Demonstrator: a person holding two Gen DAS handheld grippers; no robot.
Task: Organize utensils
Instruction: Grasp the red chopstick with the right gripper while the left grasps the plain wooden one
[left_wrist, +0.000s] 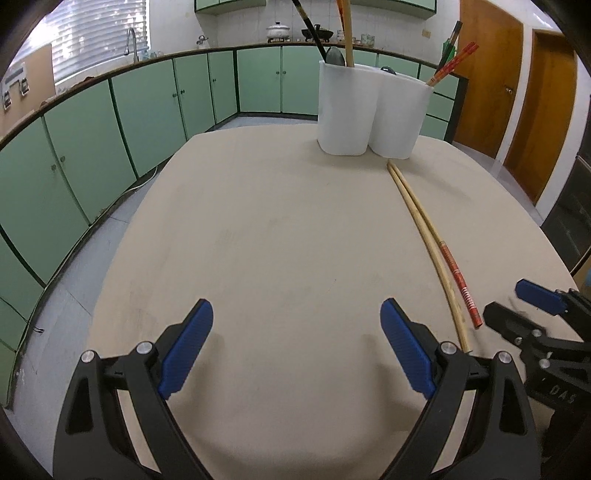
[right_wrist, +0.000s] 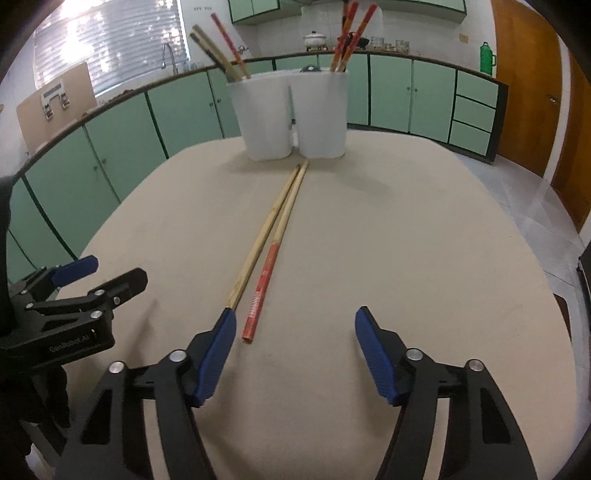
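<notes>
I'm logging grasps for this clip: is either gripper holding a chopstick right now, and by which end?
Nothing is held. The left gripper and right gripper are both open, and the chopsticks lie on the table.

We see two long bamboo chopsticks (right_wrist: 275, 218) lying side by side on the table, tips near the white two-compartment holder (right_wrist: 291, 114) — a red chopstick (right_wrist: 260, 291) lies just beside them. The holder stands upright, more chopsticks leaning out of both compartments.

Utensil holder (left_wrist: 373, 110) walls hide the lower ends of everything standing in it; the tallest handles run off the top edge. Right gripper (right_wrist: 295, 325) covers the near tip of one bamboo chopstick (right_wrist: 258, 247). Counter (left_wrist: 277, 240) near edge cut off below.
</notes>
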